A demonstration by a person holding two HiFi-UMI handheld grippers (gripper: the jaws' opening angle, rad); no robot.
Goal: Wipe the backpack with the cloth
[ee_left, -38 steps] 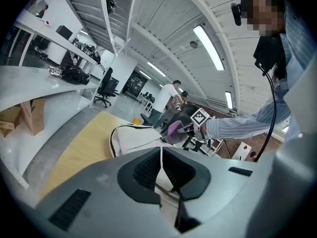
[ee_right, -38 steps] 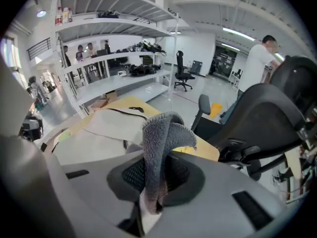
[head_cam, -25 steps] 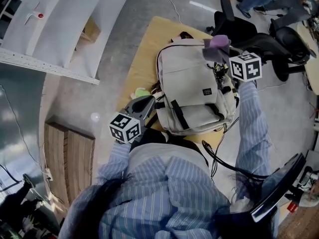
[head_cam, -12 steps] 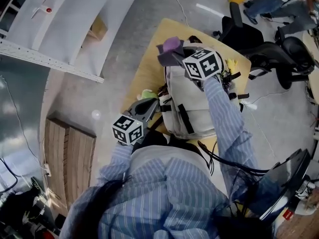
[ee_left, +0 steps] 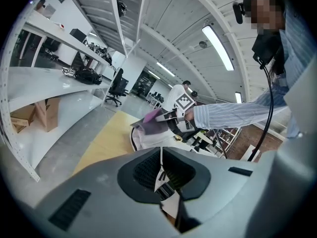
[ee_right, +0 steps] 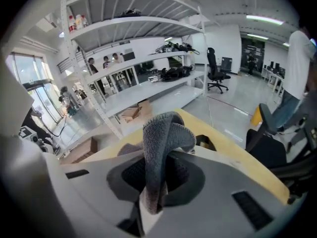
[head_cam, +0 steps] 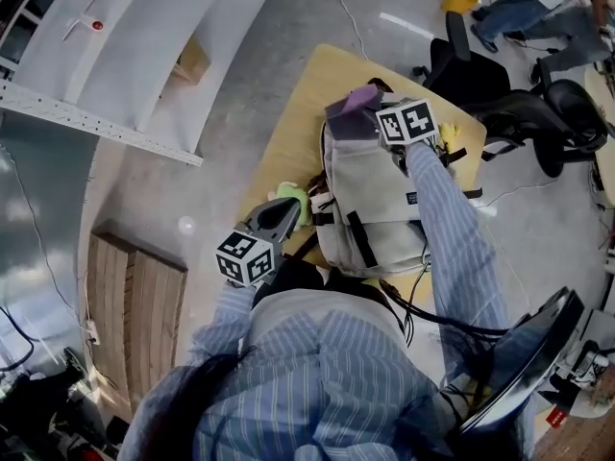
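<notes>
The beige backpack (head_cam: 375, 195) lies flat on a yellowish table (head_cam: 288, 113). My right gripper (head_cam: 370, 115) is over its far top end, shut on a purple-grey cloth (head_cam: 354, 104) that rests against the top edge. In the right gripper view the cloth (ee_right: 161, 143) bulges up out of the shut jaws of the right gripper (ee_right: 157, 182). My left gripper (head_cam: 288, 207) sits at the backpack's near left side. In its own view the left gripper (ee_left: 161, 175) is shut on a thin black strap with a white tag, and the backpack (ee_left: 148, 139) and cloth (ee_left: 151, 119) show beyond.
A green-yellow soft item (head_cam: 293, 197) lies beside the left gripper's tip. Black office chairs (head_cam: 490, 75) stand right of the table, with cables hanging at the near right. White shelving (head_cam: 144, 46) runs along the left. A person (head_cam: 538, 3) is at the far right.
My right gripper carried the cloth from the backpack's far right corner leftwards across the top edge, then back a little towards the middle. The left gripper stayed at the near left side.
</notes>
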